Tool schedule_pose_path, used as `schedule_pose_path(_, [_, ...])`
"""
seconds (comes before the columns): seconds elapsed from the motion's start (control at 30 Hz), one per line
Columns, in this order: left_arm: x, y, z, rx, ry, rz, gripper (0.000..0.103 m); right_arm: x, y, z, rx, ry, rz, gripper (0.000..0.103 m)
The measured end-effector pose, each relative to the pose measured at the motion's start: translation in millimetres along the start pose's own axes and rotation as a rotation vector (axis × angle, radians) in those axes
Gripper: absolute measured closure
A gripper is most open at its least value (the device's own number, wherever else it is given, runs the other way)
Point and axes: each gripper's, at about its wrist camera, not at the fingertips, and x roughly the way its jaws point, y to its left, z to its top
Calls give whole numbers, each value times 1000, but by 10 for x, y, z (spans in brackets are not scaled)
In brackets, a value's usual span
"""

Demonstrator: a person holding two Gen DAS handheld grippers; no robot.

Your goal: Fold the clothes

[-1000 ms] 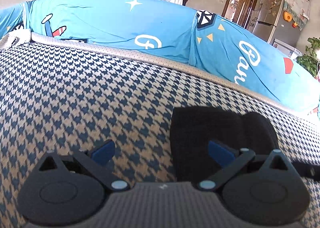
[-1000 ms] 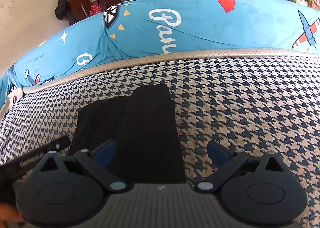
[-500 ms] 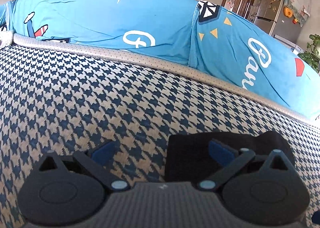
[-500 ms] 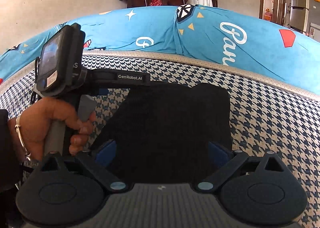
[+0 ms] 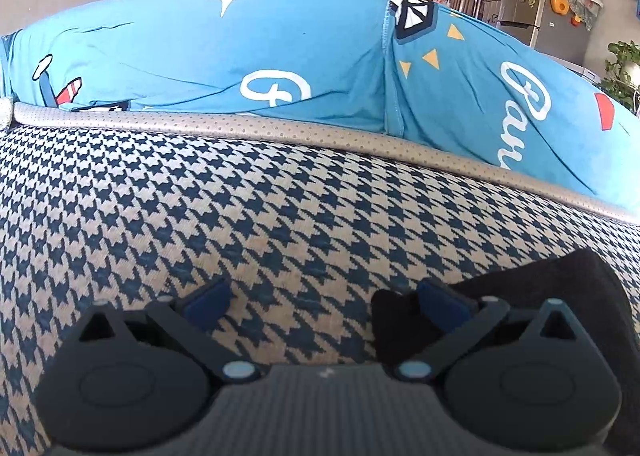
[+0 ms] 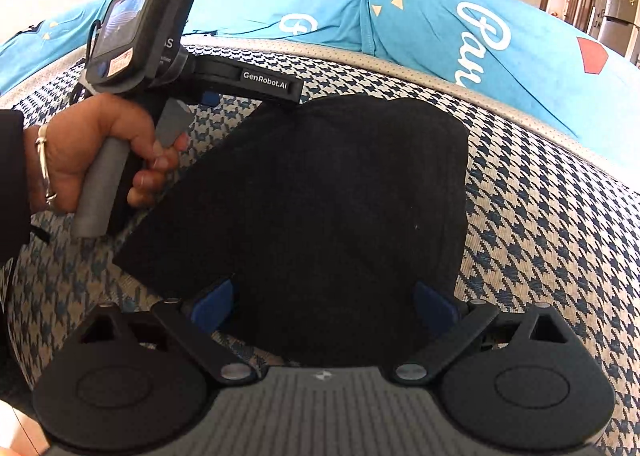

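A person's hand [image 6: 100, 160] at the far left grips the handle of the left gripper [image 5: 324, 300], its tongs spread wide and holding nothing above a blue-and-cream houndstooth cushion [image 5: 200, 216]. To its right lies a folded black garment [image 6: 320, 208], flat on the cushion. The right gripper [image 6: 324, 302] hangs over the garment's near edge, tongs apart; whether its tips touch the cloth is hard to tell. Behind runs a bright blue patterned backrest cover [image 5: 240, 56].
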Motion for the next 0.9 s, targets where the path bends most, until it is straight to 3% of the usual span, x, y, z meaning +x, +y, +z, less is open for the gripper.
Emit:
schedule_pose_path(0.17, [-14, 74, 16, 6, 10, 54, 0, -39, -58, -41, -5, 17, 14, 4])
schedule_pose_path(0.33, [-72, 302, 69, -68, 45, 161, 0, -124, -143, -39, 33, 2, 33, 4])
schedule_pose_path(0.47, [-245, 412, 42, -121, 50, 81, 0, -212, -167, -16, 54, -47, 47, 5])
schedule_pose_path(0.7, [-395, 119, -106, 2, 67, 19, 0, -314, -56, 70, 29, -135, 83, 5])
schedule_pose_path(0.9, [-325, 24, -140, 77, 89, 22, 0, -212, 151, 230, 10, -179, 248, 5])
